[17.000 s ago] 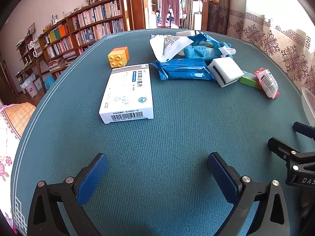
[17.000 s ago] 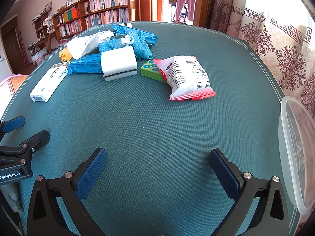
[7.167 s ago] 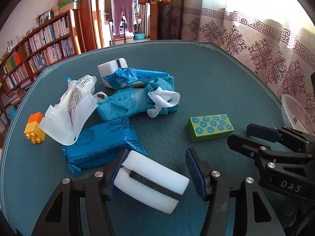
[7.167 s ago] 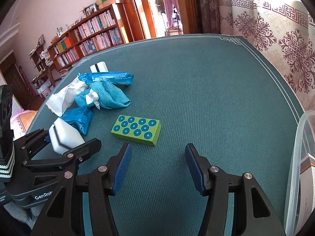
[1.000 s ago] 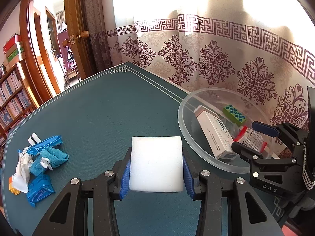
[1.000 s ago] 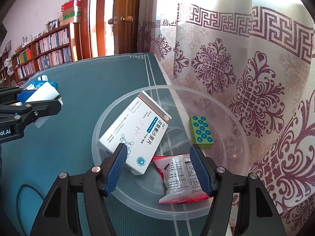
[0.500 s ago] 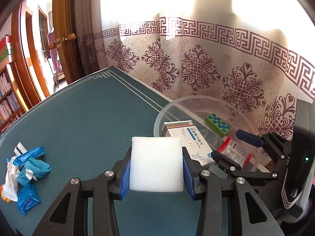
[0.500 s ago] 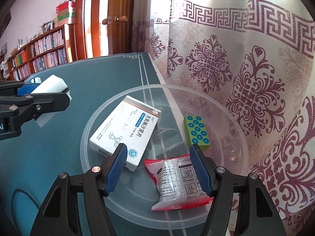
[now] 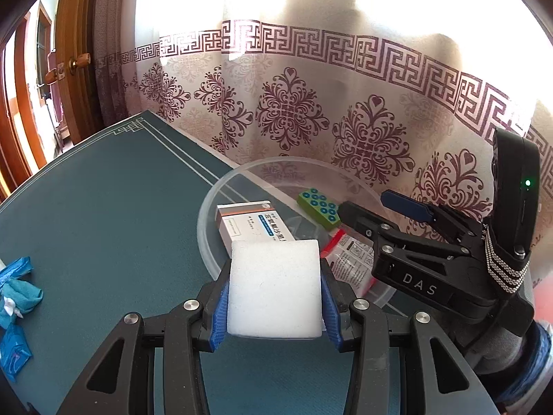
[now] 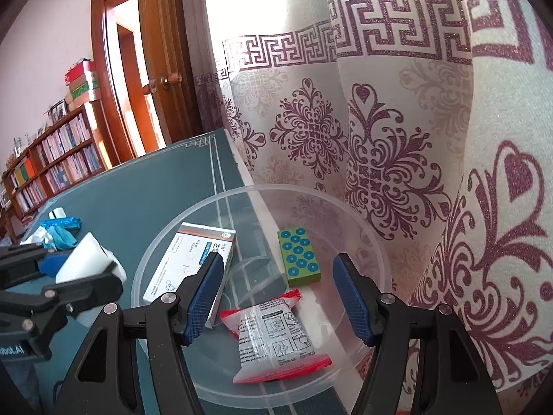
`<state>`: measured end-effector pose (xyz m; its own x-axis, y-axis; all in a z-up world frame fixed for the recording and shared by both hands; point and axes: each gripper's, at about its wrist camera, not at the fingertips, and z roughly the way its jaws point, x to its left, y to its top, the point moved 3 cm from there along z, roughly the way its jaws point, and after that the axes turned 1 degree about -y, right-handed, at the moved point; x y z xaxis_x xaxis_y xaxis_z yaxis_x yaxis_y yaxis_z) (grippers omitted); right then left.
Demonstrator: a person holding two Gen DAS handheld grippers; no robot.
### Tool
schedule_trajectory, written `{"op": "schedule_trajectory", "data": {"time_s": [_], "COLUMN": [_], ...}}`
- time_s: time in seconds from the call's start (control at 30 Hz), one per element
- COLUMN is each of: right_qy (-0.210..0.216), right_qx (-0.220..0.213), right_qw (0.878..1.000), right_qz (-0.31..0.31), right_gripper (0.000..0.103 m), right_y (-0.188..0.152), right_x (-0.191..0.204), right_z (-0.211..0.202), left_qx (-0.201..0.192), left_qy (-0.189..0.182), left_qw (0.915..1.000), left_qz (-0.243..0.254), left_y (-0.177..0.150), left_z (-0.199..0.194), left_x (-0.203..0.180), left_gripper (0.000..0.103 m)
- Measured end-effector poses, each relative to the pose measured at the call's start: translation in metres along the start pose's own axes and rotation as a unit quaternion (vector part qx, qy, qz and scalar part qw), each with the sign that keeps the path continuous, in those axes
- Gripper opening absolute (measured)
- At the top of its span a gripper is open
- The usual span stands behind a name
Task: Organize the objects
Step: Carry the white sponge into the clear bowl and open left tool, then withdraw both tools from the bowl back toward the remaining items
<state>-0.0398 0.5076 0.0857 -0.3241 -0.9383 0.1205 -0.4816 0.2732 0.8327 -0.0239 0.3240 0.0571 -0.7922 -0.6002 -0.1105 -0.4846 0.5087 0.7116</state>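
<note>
A plain white sponge block [image 9: 274, 288], square-faced and finely pored, is clamped between the blue pads of the left gripper [image 9: 274, 297], held near the rim of a clear plastic bowl [image 10: 166, 252]. The right gripper [image 10: 278, 294] hangs over the bowl, jaws wide apart, holding nothing; its side reads "DAS".

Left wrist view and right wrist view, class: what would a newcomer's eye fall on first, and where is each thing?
First, the white rectangular sponge block clamped in the left gripper, at the near rim of the clear round plastic bowl. Next, the bowl's contents below the open right gripper: a white medicine box, a green studded block and a red-edged snack packet.
</note>
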Motion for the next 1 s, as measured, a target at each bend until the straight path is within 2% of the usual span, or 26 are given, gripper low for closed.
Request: {"op": "schedule_trajectory", "data": {"time_s": [0.3,0.33,0.37,0.43,0.6,0.77,1.0], "right_qy": [-0.013,-0.013,-0.012,-0.012,-0.009,-0.004,0.006], "right_qx": [-0.032,-0.033,-0.034,-0.035,-0.032,-0.028,-0.022], "right_qw": [0.998,0.998,0.998,0.998,0.998,0.999,0.999], "right_qz": [0.045,0.048,0.049,0.050,0.046,0.039,0.024], "right_gripper": [0.067,0.067,0.067,0.067,0.067,0.067,0.067], "right_y": [0.008,0.008,0.009,0.009,0.008,0.005,0.000], "right_x": [-0.018,-0.019,-0.020,-0.020,-0.017,-0.012,0.000], "right_z": [-0.017,-0.017,-0.018,-0.019,-0.018,-0.017,-0.017], "left_qx": [-0.010,-0.014,-0.020,-0.034,-0.039,-0.046,-0.029], "left_qy": [-0.054,-0.057,-0.058,-0.051,-0.032,0.009,0.035], "left_qw": [0.9985,0.9982,0.9981,0.9982,0.9987,0.9989,0.9989], "left_qz": [0.011,0.009,0.007,0.003,-0.009,-0.005,0.009], "left_y": [0.001,0.002,0.002,0.001,-0.001,-0.006,-0.018], "left_z": [0.023,0.026,0.027,0.027,0.018,0.007,0.012], "left_x": [-0.019,-0.020,-0.020,-0.018,-0.005,0.006,0.008], "left_gripper": [0.050,0.059,0.075,0.088,0.088,0.089,0.089]}}
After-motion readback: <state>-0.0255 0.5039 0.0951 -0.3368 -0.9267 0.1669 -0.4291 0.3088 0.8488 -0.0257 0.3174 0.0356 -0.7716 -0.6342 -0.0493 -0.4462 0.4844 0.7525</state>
